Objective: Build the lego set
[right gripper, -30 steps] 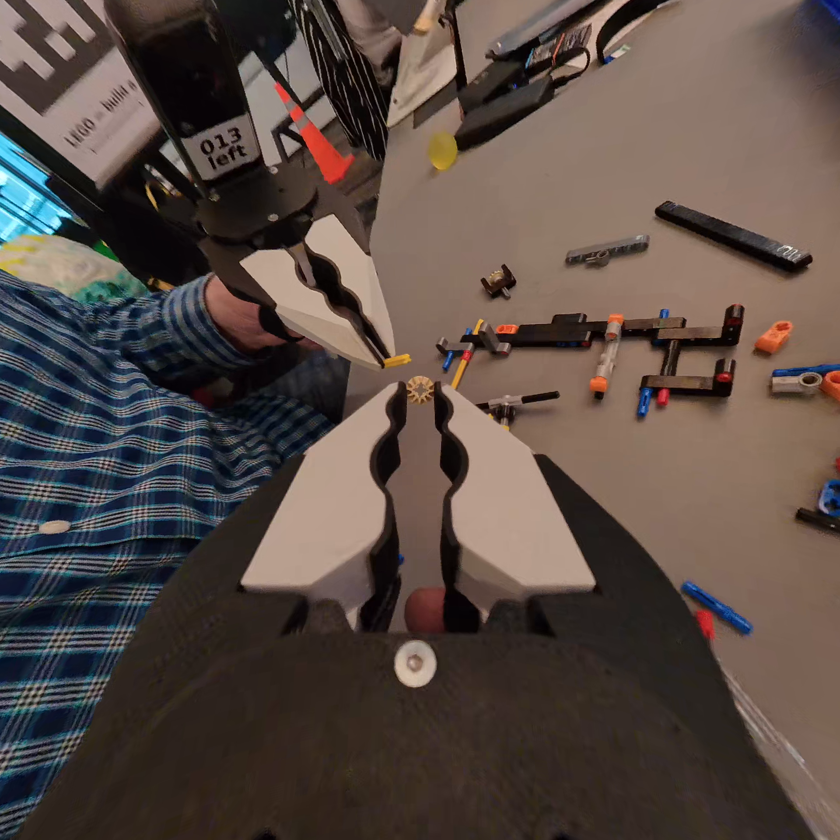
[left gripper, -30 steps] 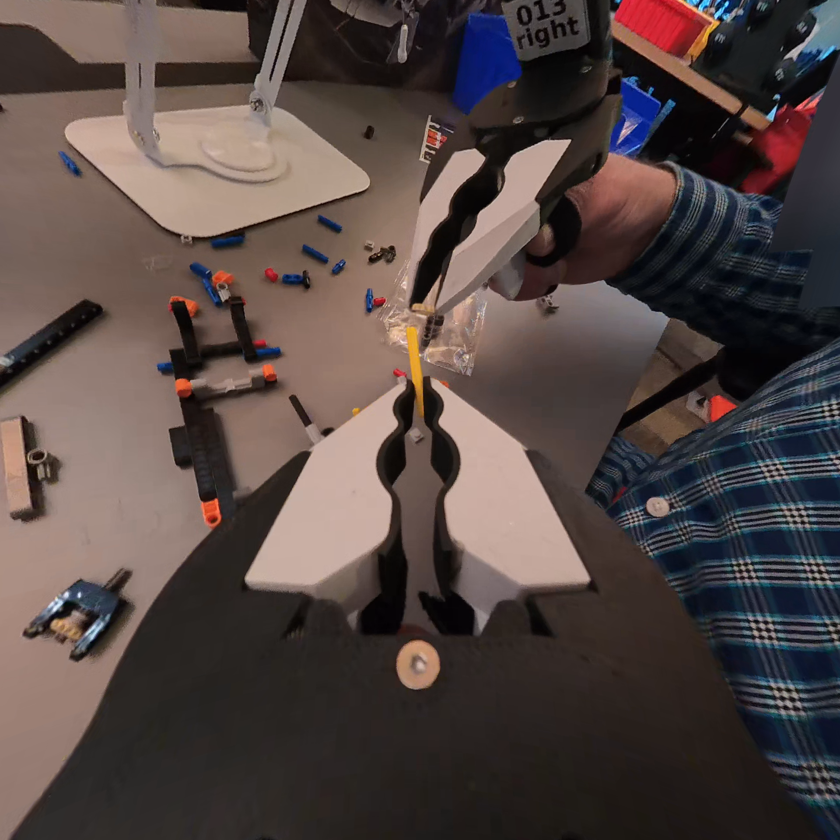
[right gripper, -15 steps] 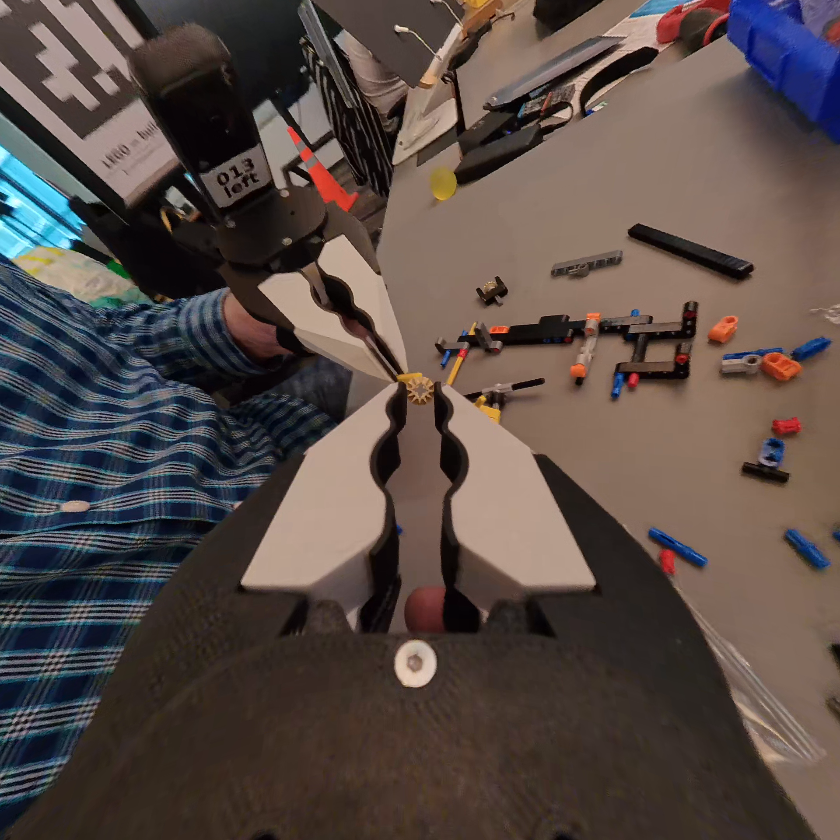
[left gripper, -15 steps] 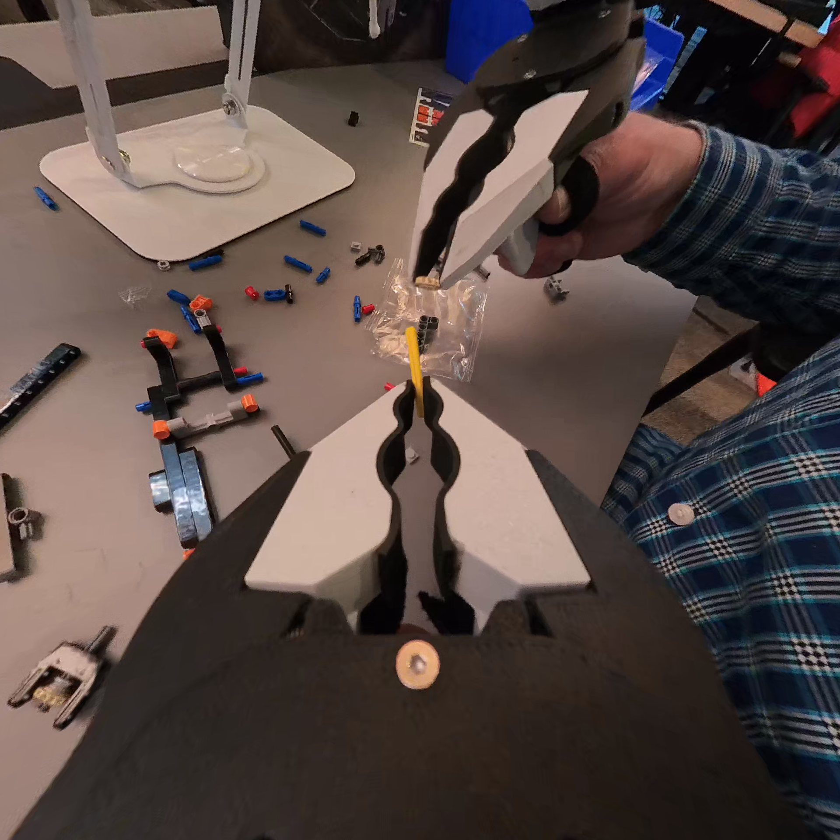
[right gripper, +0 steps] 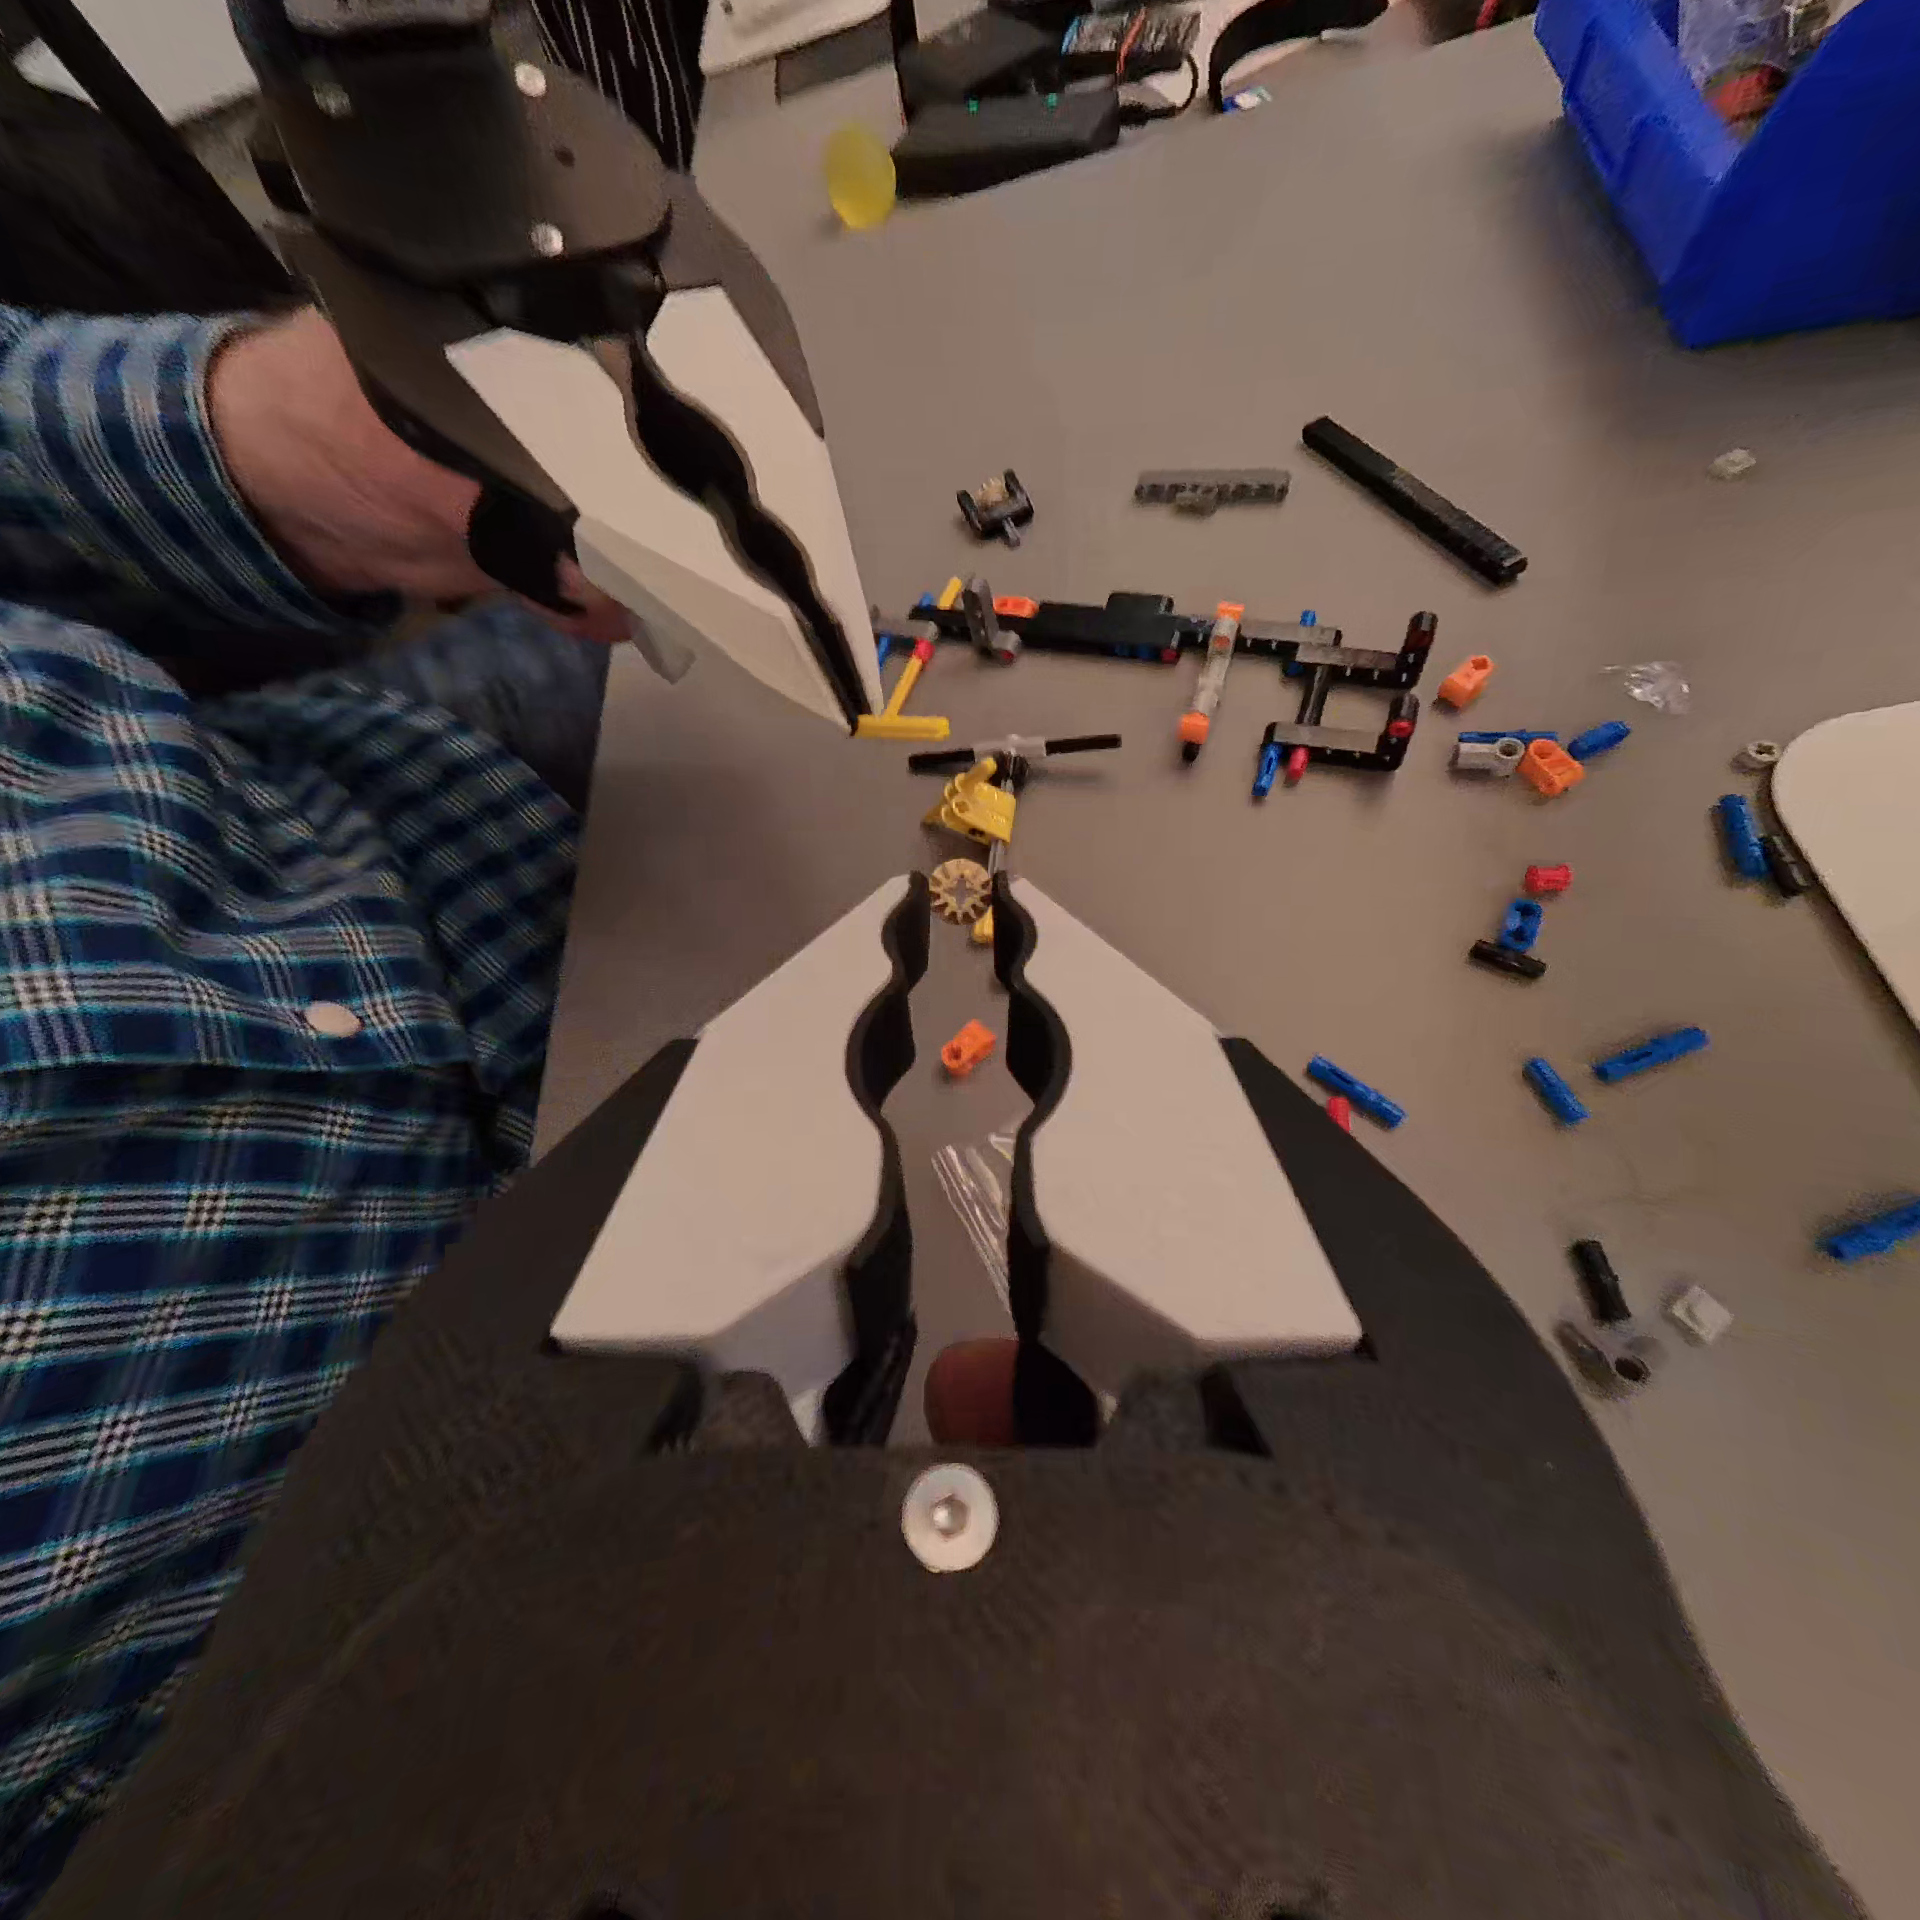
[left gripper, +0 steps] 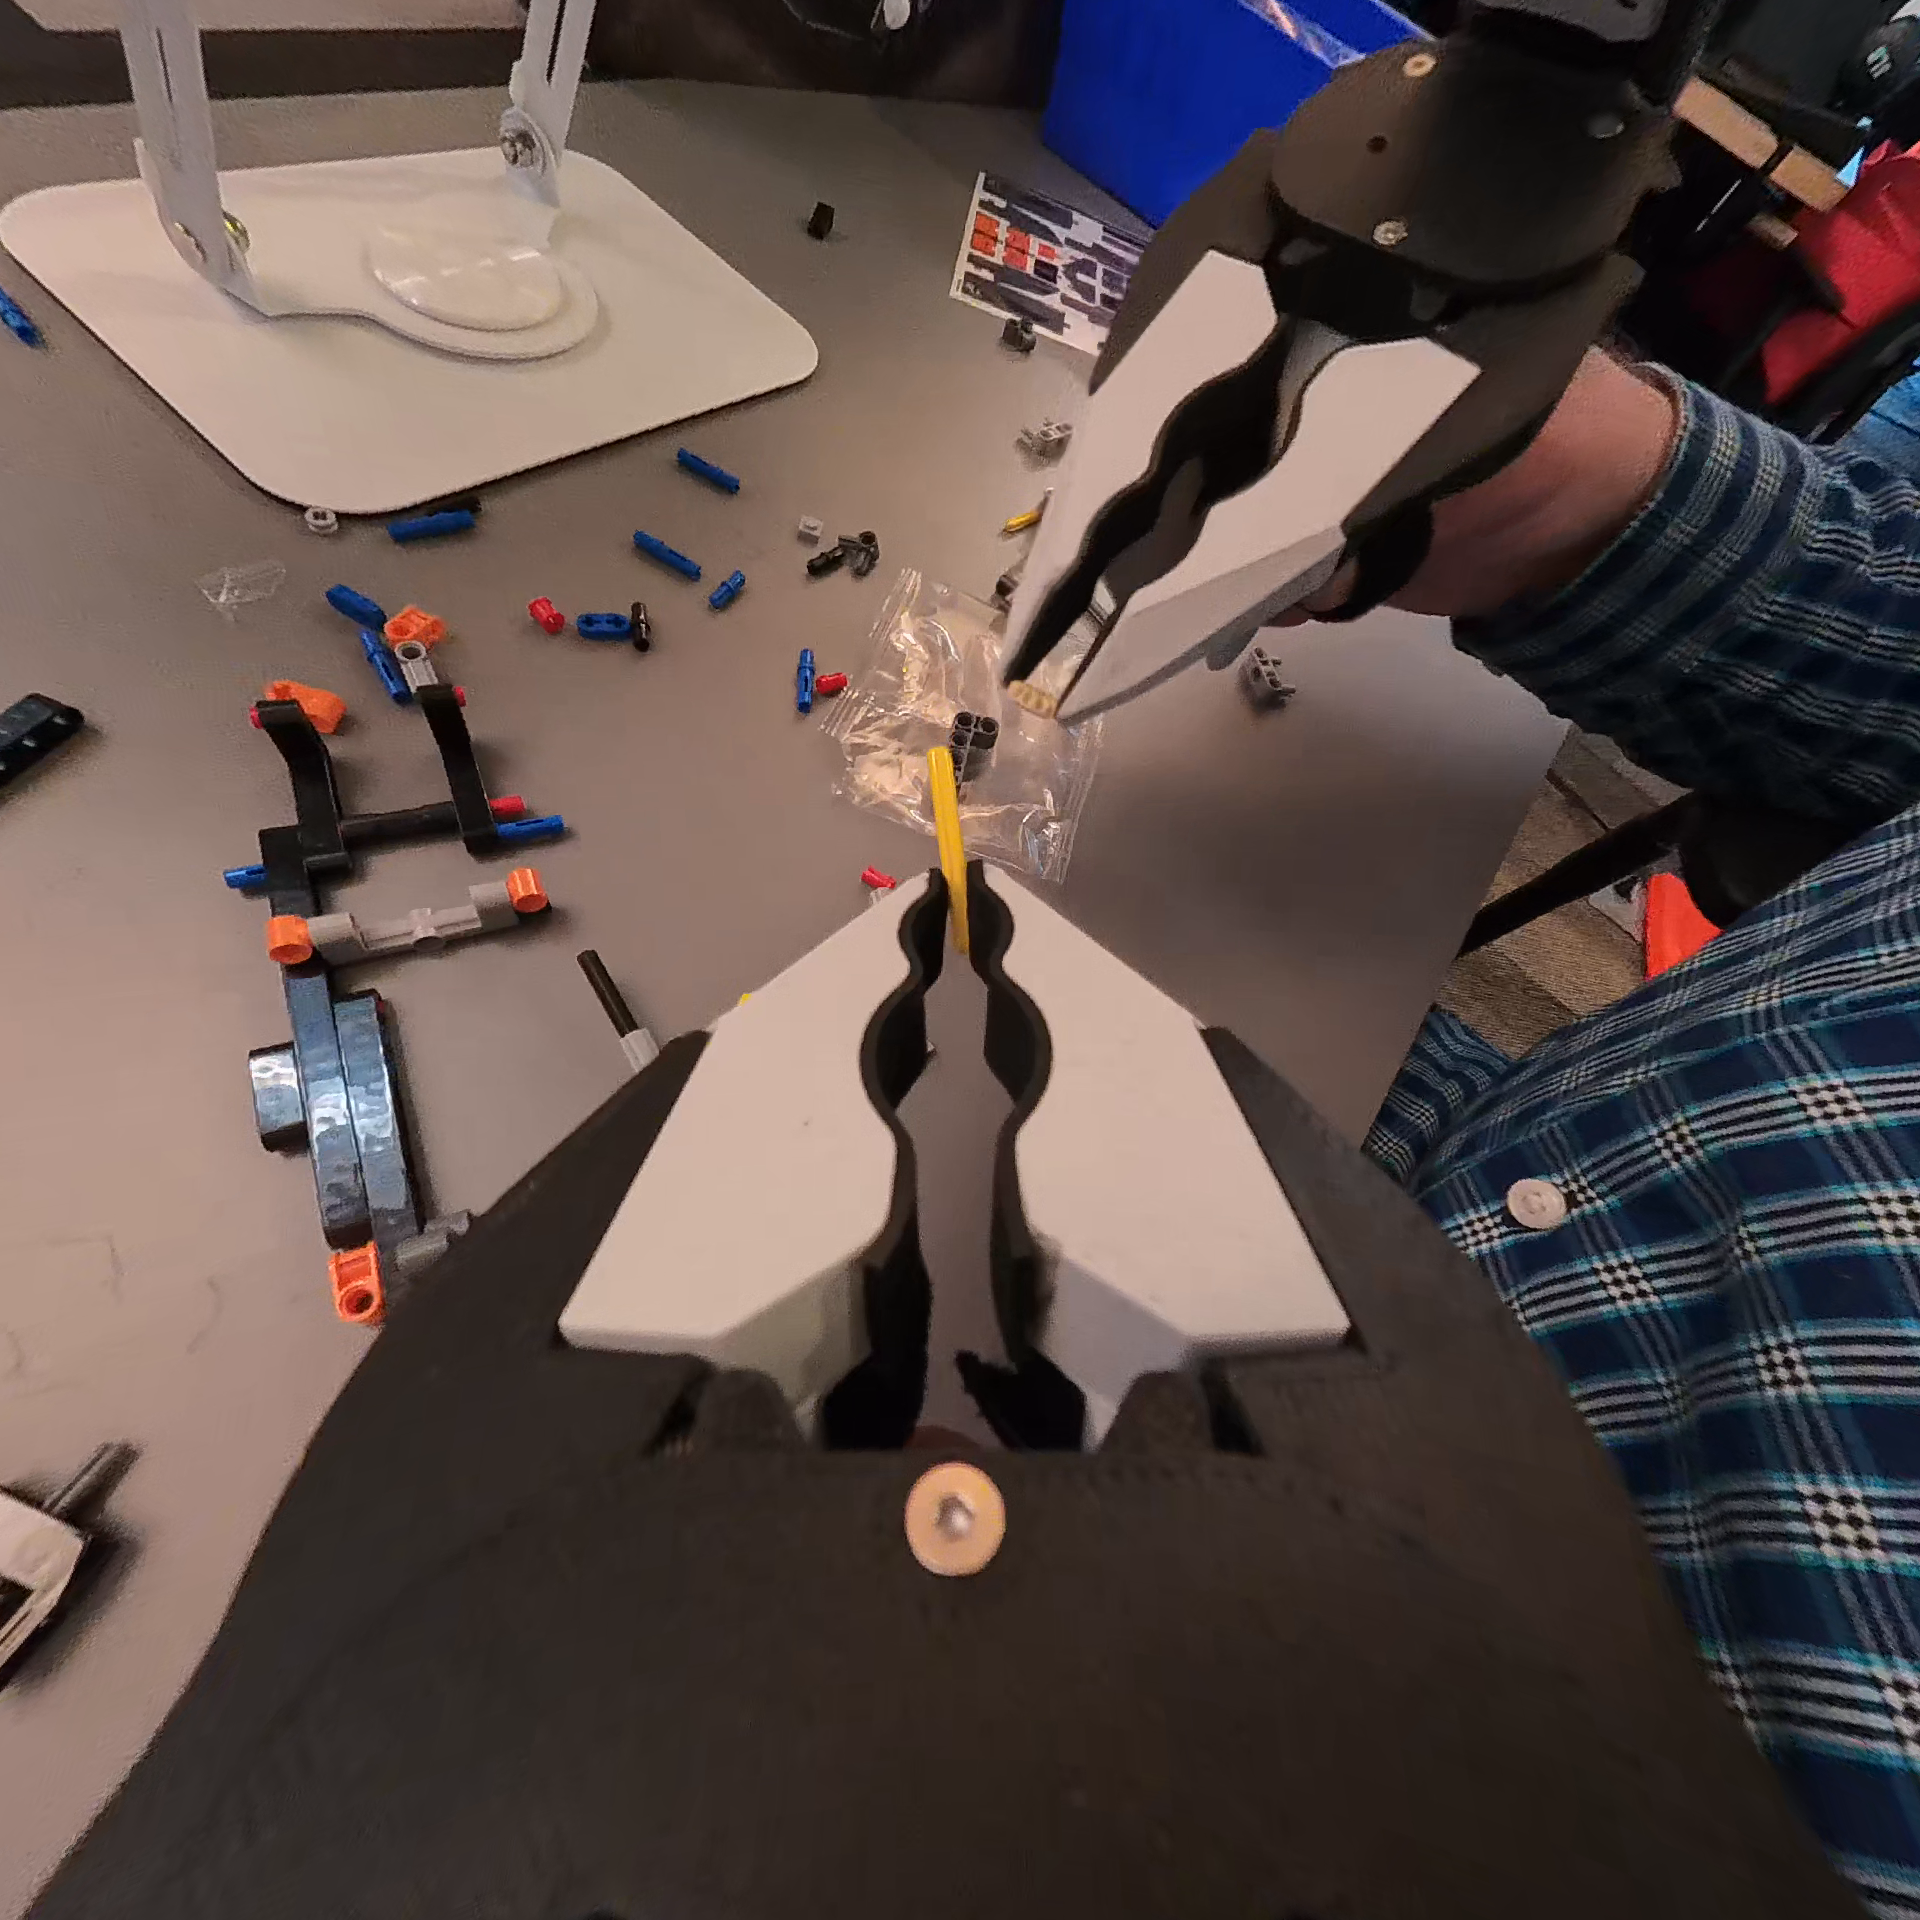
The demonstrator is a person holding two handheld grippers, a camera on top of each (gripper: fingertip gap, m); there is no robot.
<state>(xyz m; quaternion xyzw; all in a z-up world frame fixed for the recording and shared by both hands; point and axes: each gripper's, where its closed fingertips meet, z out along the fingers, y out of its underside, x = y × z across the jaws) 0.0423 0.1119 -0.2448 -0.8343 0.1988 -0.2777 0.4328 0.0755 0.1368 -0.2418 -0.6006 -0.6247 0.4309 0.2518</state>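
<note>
Build is early-to-mid by my read. Going left to right in the left wrist view: the partly built black beam frame with orange and grey connectors (left gripper: pixel 364 862) lies flat on the grey surface (left gripper: pixel 644 790), with a dark blue curved piece (left gripper: pixel 343 1112) just below it. Only that one flat sub-assembly looks joined so far.

Loose blue pins (left gripper: pixel 665 554), red pins (left gripper: pixel 544 613) and small black bits lie scattered between the frame and the clear plastic bag (left gripper: pixel 966 727), so plenty is still unplaced. A white stand base (left gripper: pixel 416 343) sits at the far left, and a sticker sheet (left gripper: pixel 1049 265) near the blue bin (left gripper: pixel 1174 94).

My left gripper (left gripper: pixel 954 883) is nearly closed, pinching a thin yellow axle rod (left gripper: pixel 948 821) at the tip; the rod sticks forward, up off the surface. My right gripper (left gripper: pixel 1044 701) is also closed down tight, on a small tan gear (left gripper: pixel 1034 698), held above the bag.

From the right wrist view the tan gear (right gripper: pixel 958 891) faces the camera with its hole visible, and the yellow axle rod (right gripper: pixel 902 725) sits up and left of it, near but apart. A yellow-and-black small sub-assembly (right gripper: pixel 987 790) lies on the surface beyond.

Current step, as I judge it: threading the gear onto the axle. Not mated yet; that and most of the loose parts are left.
</note>
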